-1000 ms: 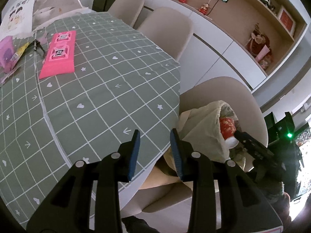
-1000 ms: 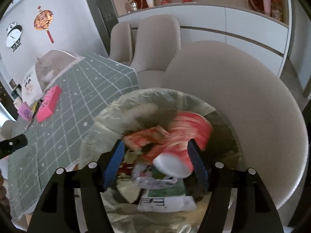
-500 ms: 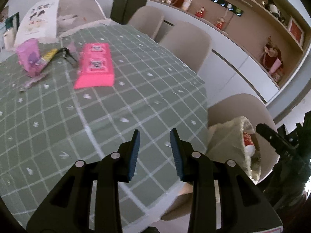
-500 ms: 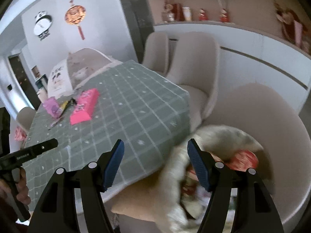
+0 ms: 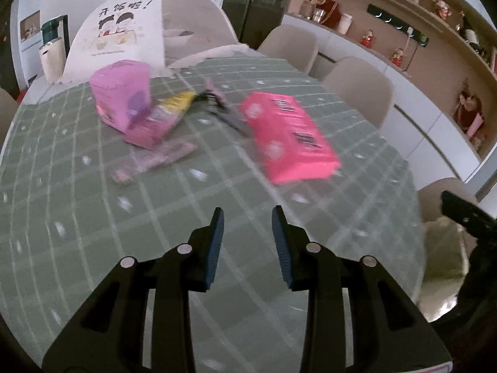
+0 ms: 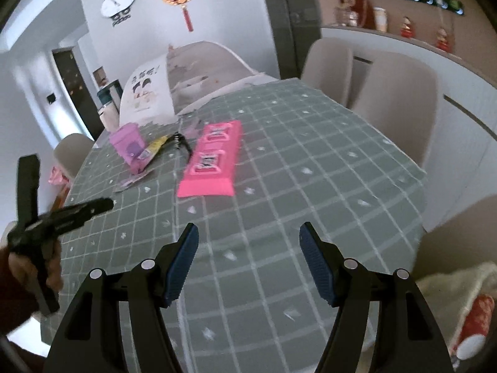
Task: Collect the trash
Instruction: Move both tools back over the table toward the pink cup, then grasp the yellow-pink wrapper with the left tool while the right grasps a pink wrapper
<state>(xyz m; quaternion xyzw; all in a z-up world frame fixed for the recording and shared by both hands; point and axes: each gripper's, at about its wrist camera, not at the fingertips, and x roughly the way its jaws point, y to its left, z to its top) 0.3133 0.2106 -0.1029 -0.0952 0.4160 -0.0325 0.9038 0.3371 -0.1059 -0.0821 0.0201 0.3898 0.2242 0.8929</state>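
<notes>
On the green checked table (image 5: 93, 217) lie a bright pink flat box (image 5: 289, 136) (image 6: 212, 161), a lilac carton (image 5: 122, 99) (image 6: 129, 147), a yellow wrapper (image 5: 178, 101) (image 6: 157, 146), a clear wrapper (image 5: 155, 158) and a black clip (image 5: 214, 99). My left gripper (image 5: 247, 222) is open and empty above the table's near part; it also shows in the right wrist view (image 6: 62, 214). My right gripper (image 6: 248, 236) is open wide and empty. A pale trash bag (image 6: 453, 292) with a red cup (image 6: 475, 323) sits on a chair at lower right.
Beige chairs (image 6: 397, 93) stand along the table's right side. A white printed bag (image 5: 124, 31) hangs over the far chair. A sideboard (image 5: 435, 118) with ornaments runs along the right wall.
Both grippers swung away from the trash bag toward the table. The right gripper left the red cup in the bag and now faces the pink box and wrappers.
</notes>
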